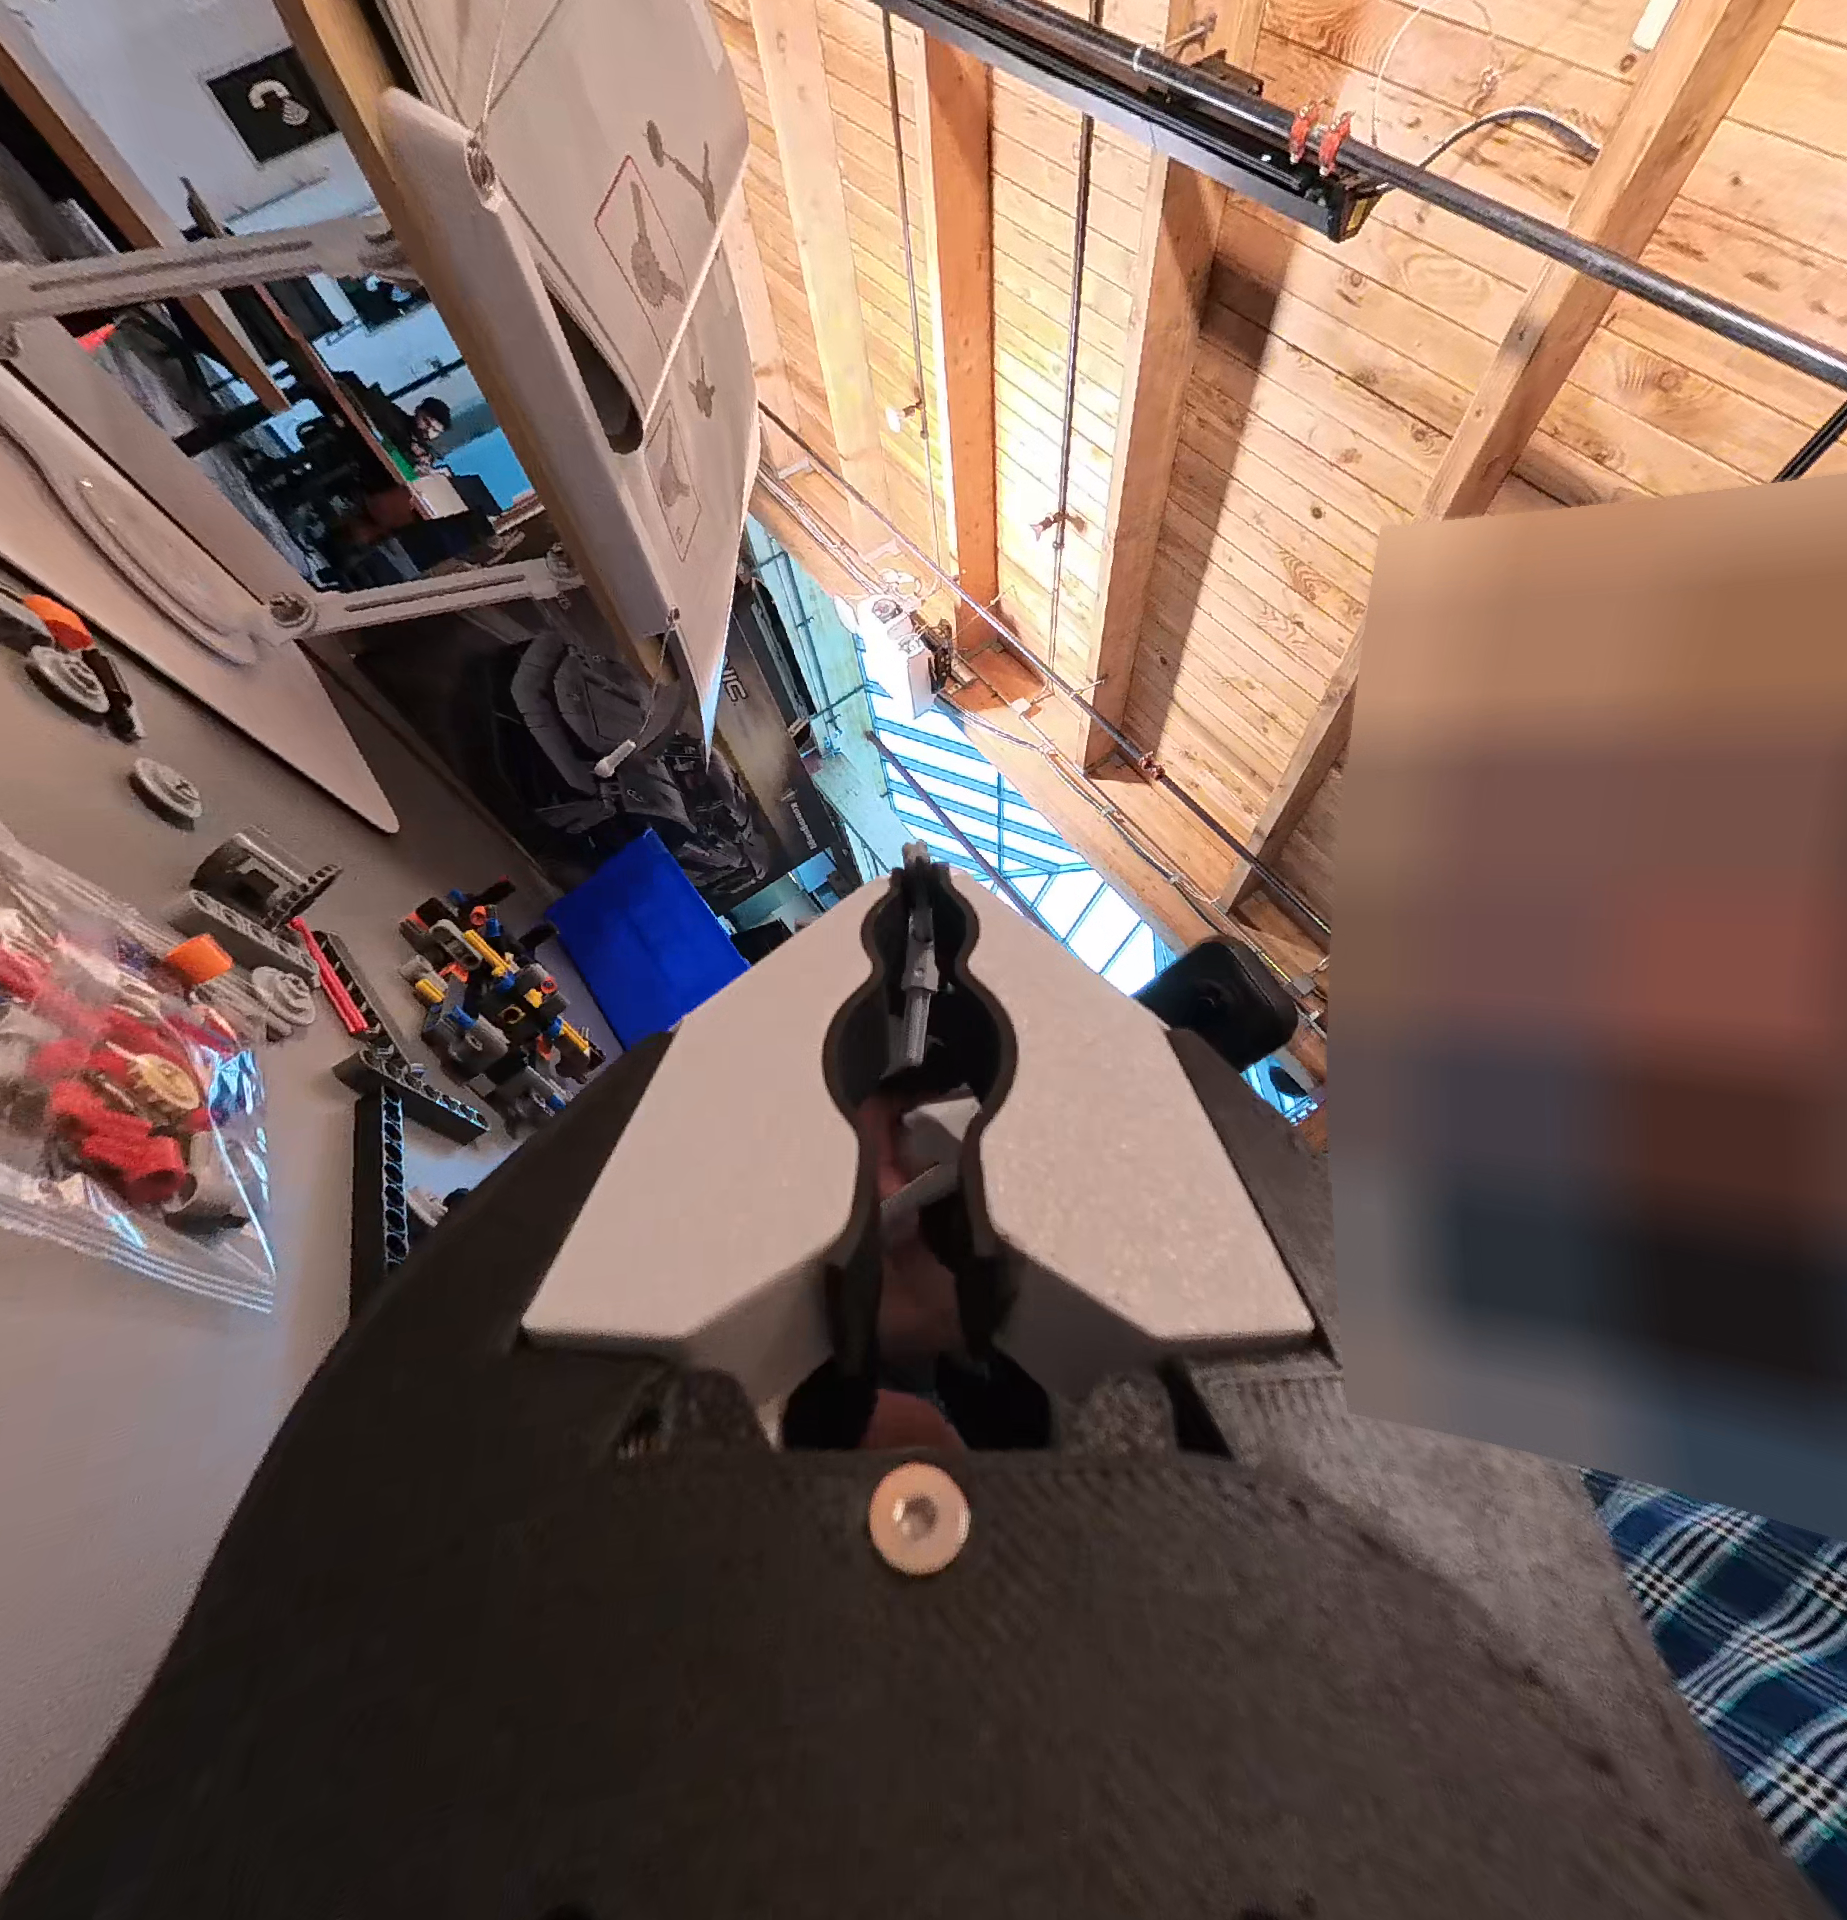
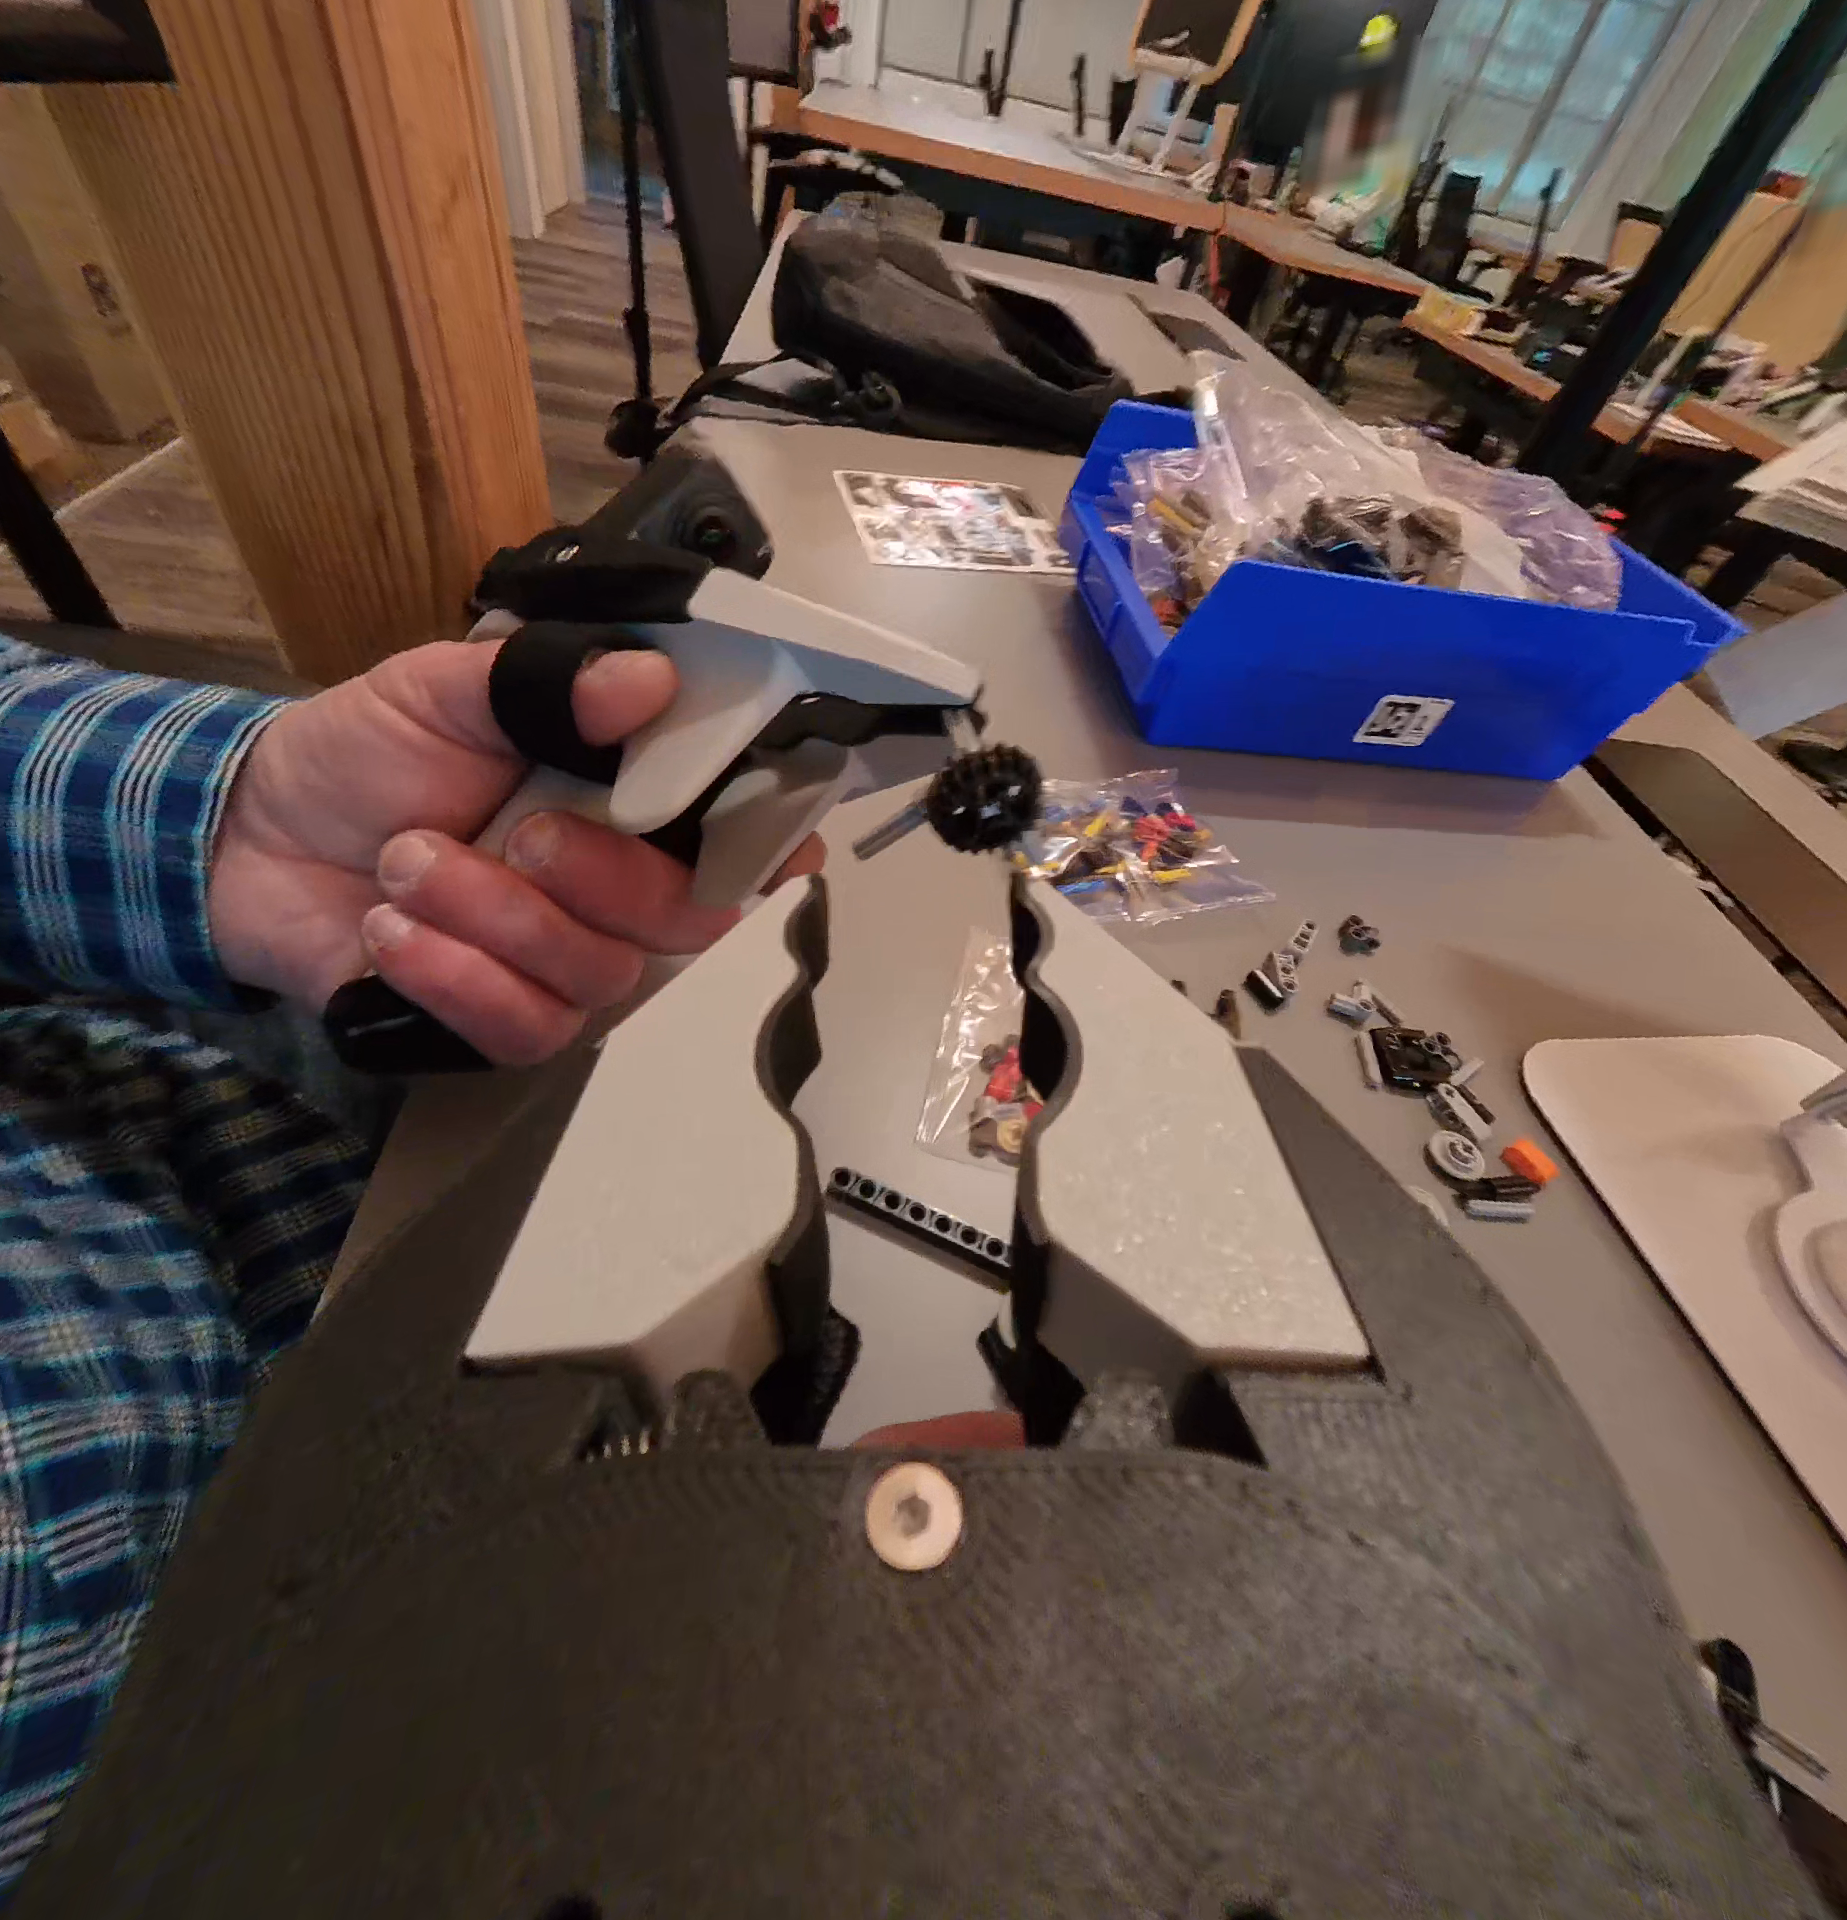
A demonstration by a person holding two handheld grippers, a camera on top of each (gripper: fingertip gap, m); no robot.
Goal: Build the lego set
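Observation:
My left gripper [image 1: 917, 883] is shut on a thin grey axle [image 1: 914, 987] and points up toward the wooden ceiling. In the right wrist view a hand holds that left gripper [image 2: 966, 722] above the table, and a black gear [image 2: 976, 800] sits on the grey axle [image 2: 886, 831] at its tips. My right gripper [image 2: 917, 888] is open and empty, its fingertips just below the gear and apart from it. A multicoloured part-built assembly [image 1: 493, 997] lies on the grey table [image 1: 119, 1455].
A blue bin [image 2: 1418, 665] holds bags of parts. Small bags [image 2: 1137, 852] and loose pieces [image 2: 1418, 1060] lie on the table, with a black beam [image 2: 919, 1210] under my right gripper. A white mat [image 2: 1677, 1195] is at right, a black backpack [image 2: 929, 322] behind. My left and right fingertips are right by each other.

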